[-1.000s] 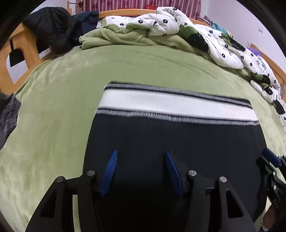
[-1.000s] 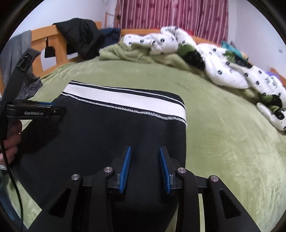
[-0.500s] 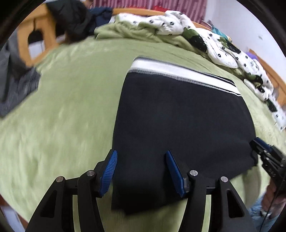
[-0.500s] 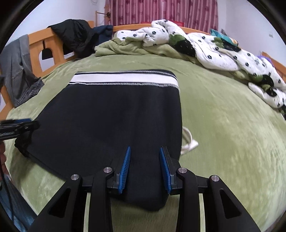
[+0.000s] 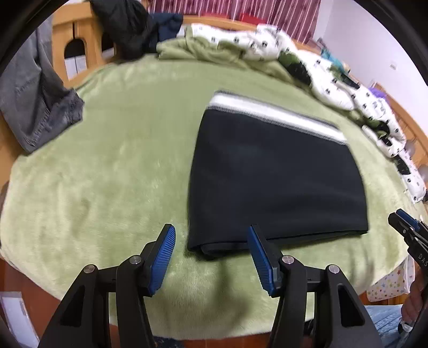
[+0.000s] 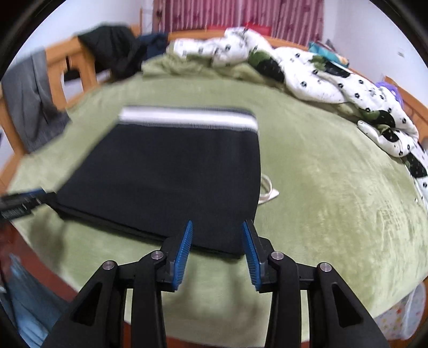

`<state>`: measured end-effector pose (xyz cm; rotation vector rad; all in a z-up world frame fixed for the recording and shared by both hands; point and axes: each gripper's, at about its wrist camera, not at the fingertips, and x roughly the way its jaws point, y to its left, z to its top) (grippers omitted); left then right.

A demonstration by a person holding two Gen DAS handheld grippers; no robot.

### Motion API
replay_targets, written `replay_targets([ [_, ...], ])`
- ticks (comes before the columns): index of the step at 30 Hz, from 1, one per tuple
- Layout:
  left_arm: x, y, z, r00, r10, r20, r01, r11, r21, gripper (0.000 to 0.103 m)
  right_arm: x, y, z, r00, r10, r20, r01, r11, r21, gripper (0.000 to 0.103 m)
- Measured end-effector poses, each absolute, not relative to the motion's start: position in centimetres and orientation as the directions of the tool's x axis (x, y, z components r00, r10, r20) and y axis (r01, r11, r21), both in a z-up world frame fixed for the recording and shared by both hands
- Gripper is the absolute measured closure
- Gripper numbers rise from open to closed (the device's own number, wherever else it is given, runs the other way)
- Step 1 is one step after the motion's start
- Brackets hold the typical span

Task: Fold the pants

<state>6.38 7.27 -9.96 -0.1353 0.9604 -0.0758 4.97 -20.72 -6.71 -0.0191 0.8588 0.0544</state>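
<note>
The black pants (image 5: 275,176) lie folded in a flat rectangle on the green blanket (image 5: 112,171), their white striped waistband (image 5: 272,113) at the far edge. They also show in the right wrist view (image 6: 171,182). My left gripper (image 5: 211,241) is open and empty, just short of the pants' near left corner. My right gripper (image 6: 216,235) is open and empty, at the near right corner. A white drawstring (image 6: 267,190) sticks out from the right side.
A rumpled white patterned quilt (image 5: 347,88) and a green blanket heap lie along the far side. Dark clothes (image 5: 125,24) hang on the wooden bed frame (image 5: 75,48). Grey jeans (image 5: 34,101) drape at the left. The bed's near edge is close below both grippers.
Both grippers have drawn back from over the pants toward the bed's near edge, empty. The folded pants stay flat on the blanket.
</note>
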Motion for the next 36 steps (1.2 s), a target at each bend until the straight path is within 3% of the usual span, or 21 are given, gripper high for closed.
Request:
replay_targets([
  [4, 4.4, 7.5, -6.4, 0.599, -0.159, -0.784, 0.020, 0.983, -0.184, 0.049, 3.1, -20.8, -4.3, 0.672, 0.058, -0.738, -0.029, 0.998, 0.053, 0.050],
  [6, 3.1, 7.5, -4.8, 0.648, -0.169, -0.742, 0.039, 0.981, -0.190, 0.041, 2.6, -20.9, -3.8, 0.680, 0.093, -0.728, -0.028, 0.994, 0.101, 0.050],
  [7, 2.1, 7.5, -4.1, 0.688, -0.148, -0.711, 0.042, 0.985, -0.165, 0.036, 2.3, -20.9, -3.6, 0.683, 0.101, -0.723, -0.028, 0.993, 0.113, 0.050],
  [10, 0.7, 6.7, -3.6, 0.729, -0.090, -0.678, 0.046, 0.996, -0.082, 0.034, 1.4, -20.2, -3.0, 0.703, 0.049, -0.709, 0.004, 0.997, 0.073, 0.050],
  [11, 0.5, 6.5, -3.5, 0.733, -0.109, -0.671, 0.070, 0.994, -0.085, 0.033, 1.1, -20.1, -2.9, 0.713, 0.037, -0.701, 0.010, 0.998, 0.063, 0.045],
  [14, 0.6, 6.2, -3.4, 0.727, -0.142, -0.672, 0.089, 0.990, -0.113, 0.030, -0.2, -19.8, -2.7, 0.752, 0.009, -0.659, 0.031, 0.998, 0.049, 0.009],
  [15, 0.7, 6.1, -3.5, 0.723, -0.154, -0.674, 0.096, 0.988, -0.122, 0.030, -0.4, -19.8, -2.8, 0.757, 0.005, -0.654, 0.032, 0.998, 0.044, 0.005],
  [36, 0.3, 2.9, -3.9, 0.716, -0.164, -0.679, 0.140, 0.986, -0.090, 0.030, -1.4, -22.2, -3.2, 0.749, -0.051, -0.661, 0.106, 0.993, 0.043, 0.005],
])
